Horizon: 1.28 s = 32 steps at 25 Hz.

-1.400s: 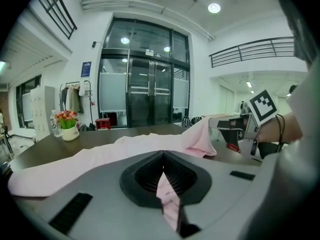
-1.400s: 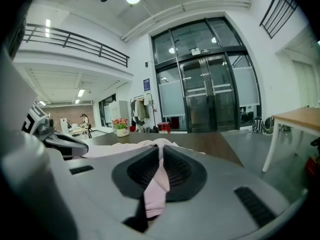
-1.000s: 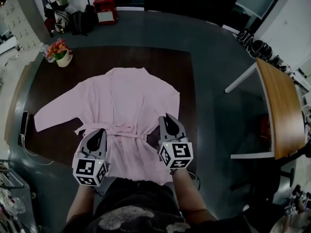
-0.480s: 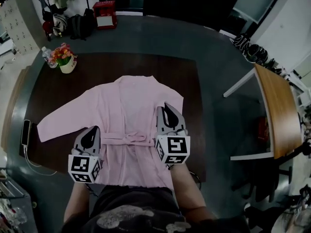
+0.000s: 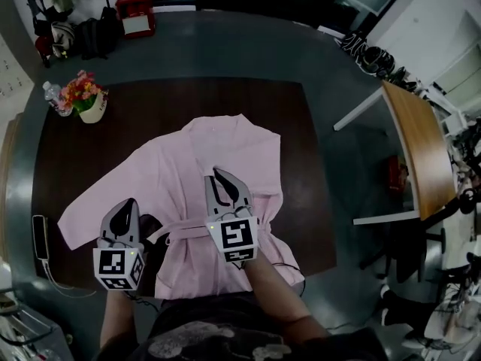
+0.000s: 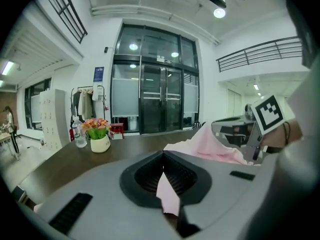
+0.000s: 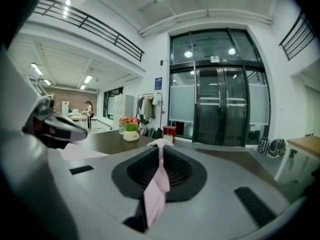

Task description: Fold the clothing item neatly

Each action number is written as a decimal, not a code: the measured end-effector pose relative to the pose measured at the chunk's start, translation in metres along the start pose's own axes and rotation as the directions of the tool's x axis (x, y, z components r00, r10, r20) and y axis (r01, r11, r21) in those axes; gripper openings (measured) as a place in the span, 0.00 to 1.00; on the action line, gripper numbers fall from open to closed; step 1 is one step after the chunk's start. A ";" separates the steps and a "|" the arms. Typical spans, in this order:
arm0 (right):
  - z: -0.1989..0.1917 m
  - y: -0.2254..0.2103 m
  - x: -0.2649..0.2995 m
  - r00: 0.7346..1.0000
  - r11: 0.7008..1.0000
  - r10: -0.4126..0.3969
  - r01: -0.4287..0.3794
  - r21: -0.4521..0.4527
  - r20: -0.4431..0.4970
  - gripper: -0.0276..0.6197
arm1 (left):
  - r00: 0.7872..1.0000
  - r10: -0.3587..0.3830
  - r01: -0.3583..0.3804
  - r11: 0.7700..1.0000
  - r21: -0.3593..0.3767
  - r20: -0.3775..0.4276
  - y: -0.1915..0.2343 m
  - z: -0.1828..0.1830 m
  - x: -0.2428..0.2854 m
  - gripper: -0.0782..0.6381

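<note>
The robe [image 5: 197, 170] is soft, matt pink cloth; the table [image 5: 79, 153] under it is dark, smooth wood with a faint sheen.

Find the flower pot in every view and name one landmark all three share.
Head view: flower pot upper left, at the far left corner of the table.
Left gripper view: flower pot left of centre, on the table.
Right gripper view: flower pot small, left of centre.
Shared landmark: the red box beyond the table, to the pot's right in every view.
</note>
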State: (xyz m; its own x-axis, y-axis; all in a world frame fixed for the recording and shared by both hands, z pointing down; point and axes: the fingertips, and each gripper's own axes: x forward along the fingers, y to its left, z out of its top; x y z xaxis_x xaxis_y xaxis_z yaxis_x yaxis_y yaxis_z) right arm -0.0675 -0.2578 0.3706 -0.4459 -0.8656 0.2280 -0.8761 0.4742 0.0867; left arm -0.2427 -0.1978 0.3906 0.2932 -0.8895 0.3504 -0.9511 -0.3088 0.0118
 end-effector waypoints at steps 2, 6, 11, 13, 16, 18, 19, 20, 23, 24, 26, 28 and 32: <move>-0.015 0.026 0.010 0.998 0.998 0.054 -0.056 -0.040 -0.038 0.07 | 1.000 -0.001 0.001 1.000 -0.019 -0.009 0.011 -0.008 0.000 0.12; -0.066 0.072 0.019 0.972 0.978 0.153 -0.176 -0.115 -0.180 0.07 | 0.999 0.000 -0.002 0.999 -0.047 -0.041 0.022 -0.032 -0.005 0.12; -0.117 0.116 0.018 0.910 0.924 0.261 -0.332 -0.190 -0.322 0.09 | 0.997 -0.007 0.002 0.997 -0.081 -0.070 0.020 -0.051 -0.010 0.12; -0.129 0.128 0.014 0.885 0.897 0.290 -0.384 -0.219 -0.363 0.16 | 0.997 -0.014 0.007 0.996 -0.085 -0.081 0.017 -0.056 -0.011 0.12; -0.127 0.141 0.004 0.868 0.872 0.339 -0.435 -0.226 -0.363 0.20 | 0.997 -0.019 0.012 0.996 -0.089 -0.080 0.014 -0.056 -0.011 0.12; -0.119 0.142 -0.002 0.874 0.876 0.351 -0.433 -0.213 -0.337 0.20 | 0.997 -0.021 0.015 0.996 -0.089 -0.072 0.012 -0.054 -0.010 0.12; -0.115 0.138 -0.003 0.882 0.886 0.344 -0.419 -0.200 -0.321 0.20 | 0.997 -0.022 0.016 0.996 -0.089 -0.067 0.012 -0.052 -0.010 0.12; -0.111 0.132 -0.003 0.893 0.901 0.329 -0.394 -0.179 -0.308 0.20 | 0.998 -0.024 0.018 0.996 -0.088 -0.063 0.012 -0.051 -0.009 0.12; -0.103 0.103 0.009 0.920 0.955 0.258 -0.290 -0.069 -0.294 0.20 | 0.998 -0.030 0.026 0.996 -0.086 -0.054 0.013 -0.049 -0.008 0.12; -0.102 0.093 0.016 0.925 0.967 0.235 -0.255 -0.028 -0.299 0.20 | 0.998 -0.033 0.029 0.996 -0.086 -0.053 0.012 -0.049 -0.009 0.12; -0.102 0.076 0.033 0.927 0.979 0.202 -0.198 0.046 -0.317 0.23 | 0.998 -0.038 0.033 0.995 -0.090 -0.053 0.011 -0.052 -0.011 0.12; -0.104 0.063 0.058 0.923 0.982 0.182 -0.154 0.109 -0.339 0.28 | 0.998 -0.041 0.036 0.995 -0.090 -0.052 0.015 -0.054 -0.009 0.12; -0.126 0.057 0.090 0.880 0.974 0.175 -0.089 0.209 -0.440 0.31 | 0.997 -0.043 0.036 0.994 -0.108 -0.059 0.022 -0.061 -0.012 0.12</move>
State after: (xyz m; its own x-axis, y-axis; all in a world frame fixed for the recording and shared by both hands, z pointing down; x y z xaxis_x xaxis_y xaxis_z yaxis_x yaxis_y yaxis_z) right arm -0.1341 -0.2886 0.5183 -0.4655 -0.6080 0.6431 -0.8516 0.5055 -0.1386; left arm -0.2736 -0.1732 0.4437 0.3271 -0.8540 0.4045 -0.9449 -0.3026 0.1252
